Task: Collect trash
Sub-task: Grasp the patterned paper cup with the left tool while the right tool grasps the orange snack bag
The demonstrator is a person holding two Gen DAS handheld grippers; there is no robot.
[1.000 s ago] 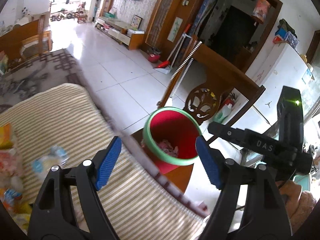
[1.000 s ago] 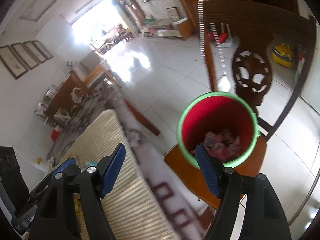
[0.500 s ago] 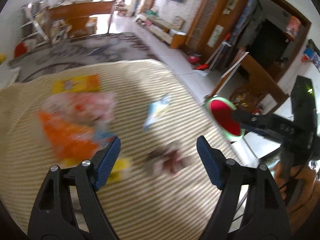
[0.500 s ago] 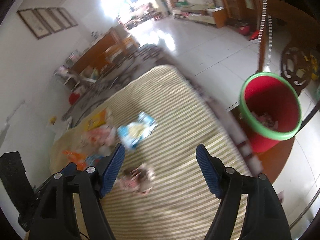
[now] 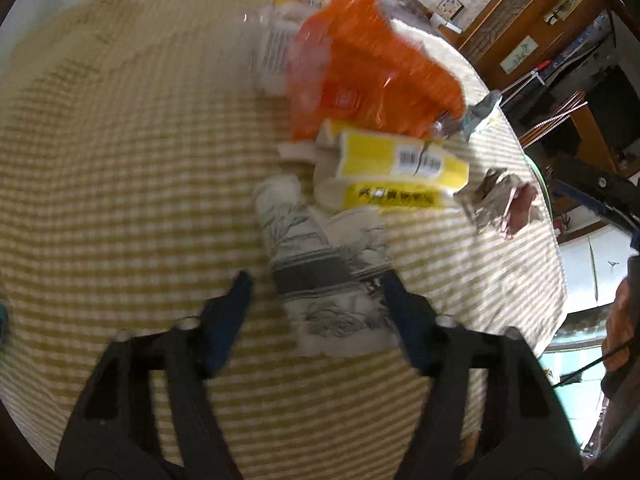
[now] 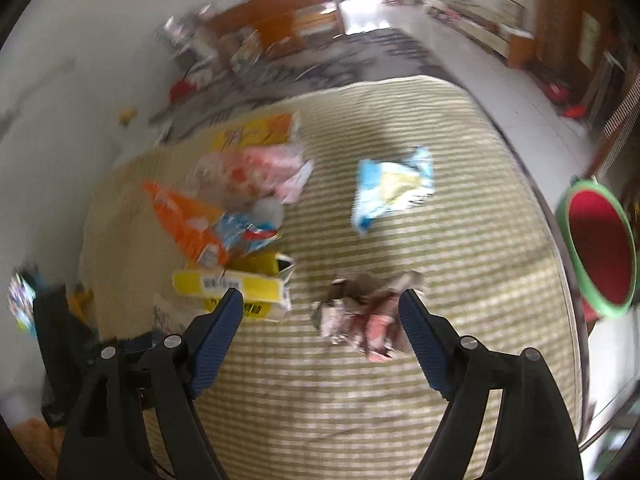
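Trash lies on a striped yellow tablecloth (image 5: 120, 200). In the left wrist view, my open left gripper (image 5: 316, 284) straddles a white and grey printed wrapper (image 5: 320, 272). Beyond it lie a yellow box (image 5: 396, 160), an orange bag (image 5: 368, 64) and a crumpled brown-pink wrapper (image 5: 500, 204). In the right wrist view, my open right gripper (image 6: 320, 304) hangs just above the crumpled brown-pink wrapper (image 6: 364, 316). The yellow box (image 6: 236, 288), the orange bag (image 6: 184, 220), a pink bag (image 6: 256, 172) and a blue and white packet (image 6: 392, 188) lie further off. A red bin with a green rim (image 6: 600, 248) stands off the table's right edge.
The left gripper's body (image 6: 56, 340) shows at the lower left of the right wrist view. The table edge (image 6: 560, 240) runs along the right, with tiled floor (image 6: 500, 80) and wooden furniture (image 6: 280, 12) beyond. A yellow-orange flat pack (image 6: 256, 132) lies at the far side of the table.
Both grippers have swung from the red bin back over the table and dropped close to the trash. The left now straddles the white-grey wrapper, the right hangs over the crumpled wrapper. Both stayed open.
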